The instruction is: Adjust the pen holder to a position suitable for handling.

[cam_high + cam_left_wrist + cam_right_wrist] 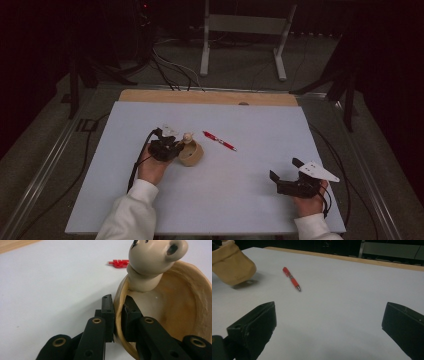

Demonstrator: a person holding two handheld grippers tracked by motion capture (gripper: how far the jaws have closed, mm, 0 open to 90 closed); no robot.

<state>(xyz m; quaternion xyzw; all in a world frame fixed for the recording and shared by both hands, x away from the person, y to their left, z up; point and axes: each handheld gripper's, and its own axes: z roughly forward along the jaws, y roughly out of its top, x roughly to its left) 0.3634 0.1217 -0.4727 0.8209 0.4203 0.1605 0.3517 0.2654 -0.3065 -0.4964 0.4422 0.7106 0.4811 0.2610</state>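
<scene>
Desk (250, 200): pale grey-white top, plain; bare light-wood strip (210, 97) along far edge. Cup (185, 315): tan, smooth, no pattern; inside a shade warmer than the rim. Bear figure (152, 257) at cup rim: beige, dark spots on face and ear. Pen (291, 279): red barrel, grey band, dark tip. Left hand-held gripper (117, 315): black jaws, brass-coloured rivets. Right hand-held gripper (283, 174): black, with light grey three-cornered plate. Sleeves (131, 212): white. Floor (45, 130): dull grey-green; background dark.
</scene>
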